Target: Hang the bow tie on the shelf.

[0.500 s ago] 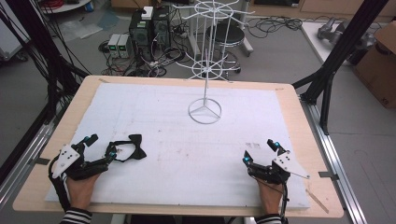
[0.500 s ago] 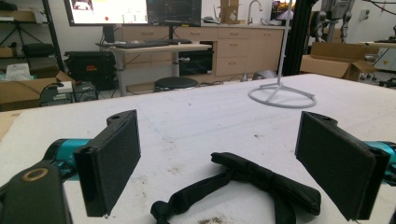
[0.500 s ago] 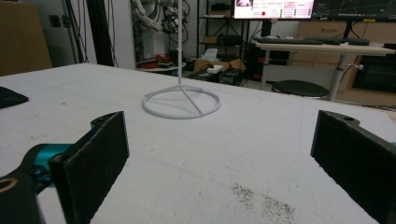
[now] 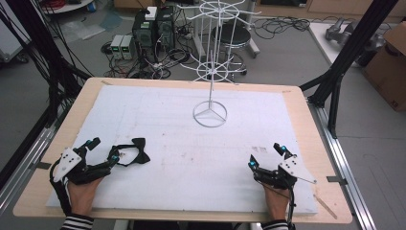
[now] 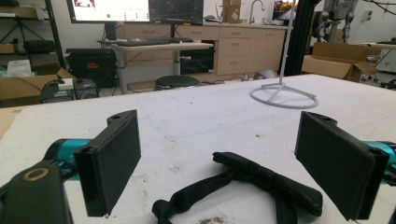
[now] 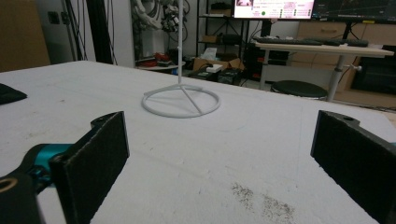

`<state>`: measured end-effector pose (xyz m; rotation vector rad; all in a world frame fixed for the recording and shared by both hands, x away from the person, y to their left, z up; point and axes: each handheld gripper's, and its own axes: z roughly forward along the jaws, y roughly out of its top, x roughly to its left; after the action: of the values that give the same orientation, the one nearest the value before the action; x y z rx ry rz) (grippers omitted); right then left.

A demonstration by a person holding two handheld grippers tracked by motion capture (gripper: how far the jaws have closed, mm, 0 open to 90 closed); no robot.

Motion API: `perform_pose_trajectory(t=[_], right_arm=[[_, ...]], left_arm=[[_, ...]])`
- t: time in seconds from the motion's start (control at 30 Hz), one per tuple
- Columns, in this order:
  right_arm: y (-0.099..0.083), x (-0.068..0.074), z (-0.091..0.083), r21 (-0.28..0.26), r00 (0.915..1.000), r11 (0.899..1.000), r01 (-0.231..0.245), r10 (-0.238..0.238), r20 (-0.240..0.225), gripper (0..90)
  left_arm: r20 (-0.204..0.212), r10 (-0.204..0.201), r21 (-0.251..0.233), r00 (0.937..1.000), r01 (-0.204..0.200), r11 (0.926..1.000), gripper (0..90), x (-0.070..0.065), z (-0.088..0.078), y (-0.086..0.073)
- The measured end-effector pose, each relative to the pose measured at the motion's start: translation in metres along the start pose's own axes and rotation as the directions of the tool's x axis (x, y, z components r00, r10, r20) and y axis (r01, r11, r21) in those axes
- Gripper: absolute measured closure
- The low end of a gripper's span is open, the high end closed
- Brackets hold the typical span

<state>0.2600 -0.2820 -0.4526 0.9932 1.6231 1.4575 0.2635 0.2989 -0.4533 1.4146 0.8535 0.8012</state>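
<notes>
The black bow tie (image 5: 243,186) is lying flat on the white table mat (image 4: 191,143) at its near left, sitting between the wide-open jaws of the left gripper (image 4: 103,151) — untouched by either pad — while the right gripper (image 4: 265,154) is resting near right, gaping and holding nothing.

Even, diffuse overhead room light, white table cover (image 4: 158,120) bright without glare, shadows faint beneath the white wire stand (image 4: 209,114), high view slightly soft, background monitors (image 5: 135,10) overexposed behind the stand.

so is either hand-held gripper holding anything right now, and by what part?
Nothing held. The left hand-held gripper stands open around the black bow tie without touching it; the right hand-held gripper is open over bare table.
</notes>
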Motion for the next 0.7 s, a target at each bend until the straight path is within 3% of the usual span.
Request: perform_pose_trajectory(t=[0.4, 0.7], right_arm=[[0.0, 0.0007, -0.0001, 0.005, 1.0, 1.0, -0.003, 0.003, 0.003, 3.2], [0.0001, 0.0009, 0.0003, 0.002, 0.9999, 1.0, 0.011, -0.011, 0.004, 3.2]], left_arm=[[0.004, -0.014, 0.009, 0.9999, 0.014, 0.9999, 14.6, 0.0011, 0.0011, 0.0008], [0.021, -0.011, 0.074, 0.9997, 0.009, 0.9972, 14.4, 0.0045, 0.0, 0.0072]])
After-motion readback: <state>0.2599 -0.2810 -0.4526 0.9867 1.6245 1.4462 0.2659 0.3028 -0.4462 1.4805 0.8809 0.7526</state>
